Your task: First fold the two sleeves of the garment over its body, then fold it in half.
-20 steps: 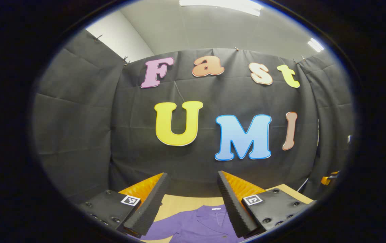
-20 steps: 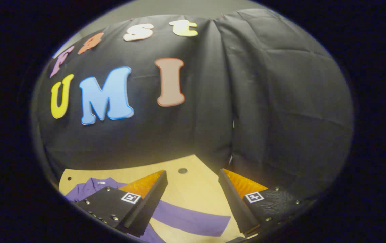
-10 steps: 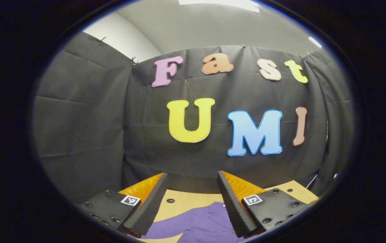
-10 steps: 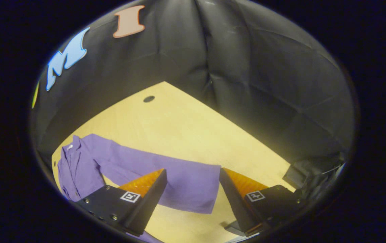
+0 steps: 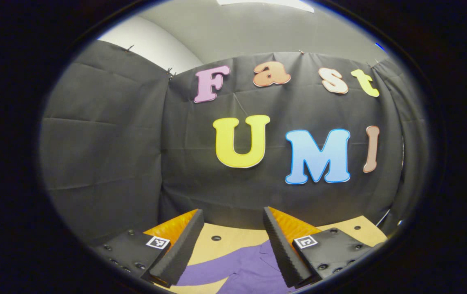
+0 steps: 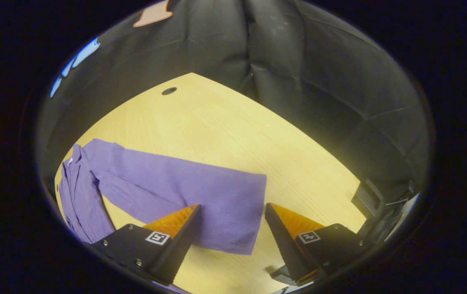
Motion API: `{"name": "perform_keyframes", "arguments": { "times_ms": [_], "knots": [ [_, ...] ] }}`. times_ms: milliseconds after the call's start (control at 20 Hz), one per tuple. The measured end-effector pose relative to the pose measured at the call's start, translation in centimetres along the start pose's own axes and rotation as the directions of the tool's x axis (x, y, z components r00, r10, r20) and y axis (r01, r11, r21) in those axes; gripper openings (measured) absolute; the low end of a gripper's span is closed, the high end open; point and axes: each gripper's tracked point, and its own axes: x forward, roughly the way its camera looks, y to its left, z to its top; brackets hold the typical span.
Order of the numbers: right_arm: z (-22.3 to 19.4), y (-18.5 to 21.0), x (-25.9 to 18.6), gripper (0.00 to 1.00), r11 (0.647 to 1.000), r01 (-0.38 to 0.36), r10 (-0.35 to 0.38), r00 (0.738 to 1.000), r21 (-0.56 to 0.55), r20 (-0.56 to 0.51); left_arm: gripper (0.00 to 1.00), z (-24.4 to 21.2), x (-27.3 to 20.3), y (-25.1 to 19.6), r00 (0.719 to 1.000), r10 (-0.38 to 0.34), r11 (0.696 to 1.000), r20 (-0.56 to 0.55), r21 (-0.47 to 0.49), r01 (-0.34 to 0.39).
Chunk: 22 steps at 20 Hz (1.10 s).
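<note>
Since the earlier frames the right gripper (image 6: 231,228) has tipped down toward the sleeve (image 6: 200,200); its fingers stand wide, holding nothing, with the cuff end between them. Judged step: first sleeve fold. Advice: lower onto the cuff, pinch both layers near its edge, lift low, and carry it across the shirt (image 6: 82,192) body at the surface's (image 6: 225,134) left edge. Farther off, the left gripper (image 5: 231,241) hangs level, fingers wide and empty, above the collar area.
</note>
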Motion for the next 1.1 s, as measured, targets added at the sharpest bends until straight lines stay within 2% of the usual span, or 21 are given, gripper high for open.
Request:
{"name": "perform_keyframes", "arguments": {
  "times_ms": [300,350,400,450,500,550,600,650,750,800,950,1100],
  "knots": [
    [0.1,0.7,0.2,0.96,0.999,-0.002,0.002,1.000,-0.045,0.006,0.92,-0.6,0.0,-1.1,1.000,-0.023,1.000,-0.008,0.012,0.023],
    [0.3,1.1,0.2,0.88,0.999,-0.010,0.011,1.000,-0.053,0.006,0.92,-0.7,0.1,-1.3,1.000,-0.028,0.999,-0.008,0.014,0.029],
    [0.2,1.4,0.3,0.84,0.998,-0.014,0.014,1.000,-0.056,0.008,0.92,-0.7,0.3,-1.6,0.999,-0.033,0.999,-0.008,0.016,0.033],
    [0.3,1.8,0.3,0.71,0.998,-0.021,0.021,1.000,-0.054,0.005,0.92,-0.6,0.5,-1.7,0.999,-0.037,0.999,-0.008,0.016,0.037],
    [0.4,2.0,0.4,0.65,0.998,-0.025,0.026,1.000,-0.052,0.008,0.92,-0.6,0.7,-1.9,0.999,-0.040,0.999,-0.007,0.016,0.040],
    [0.6,2.4,0.6,0.49,0.998,-0.033,0.033,0.999,-0.048,0.005,0.92,-0.7,0.8,-2.1,0.999,-0.045,0.999,-0.007,0.014,0.045],
    [0.4,2.5,0.4,0.39,0.999,-0.039,0.039,0.999,-0.037,0.000,0.92,-0.8,1.0,-2.2,0.999,-0.048,0.999,-0.008,0.013,0.049],
    [0.5,2.5,0.5,0.21,0.999,-0.039,0.039,0.999,-0.022,-0.010,0.92,-0.9,1.1,-2.2,0.999,-0.051,0.999,-0.010,0.011,0.051],
    [0.8,2.7,0.5,0.18,0.998,-0.053,0.054,0.998,0.022,-0.039,0.92,-1.2,1.3,-2.3,0.998,-0.055,0.998,-0.013,0.003,0.055],
    [0.8,2.6,0.7,0.07,0.997,-0.064,0.067,0.997,0.048,-0.049,0.92,-1.3,1.5,-2.3,0.998,-0.057,0.998,-0.015,-0.002,0.057],
    [0.8,2.2,-0.2,0.00,0.988,-0.113,0.120,0.990,0.104,-0.067,0.92,-1.8,1.9,-2.3,0.998,-0.060,0.998,-0.023,-0.014,0.059],
    [0.9,2.7,0.4,0.00,0.979,-0.150,0.161,0.984,0.139,-0.074,0.92,-2.2,2.5,-2.4,0.997,-0.071,0.997,-0.032,-0.021,0.071]
  ]
}}
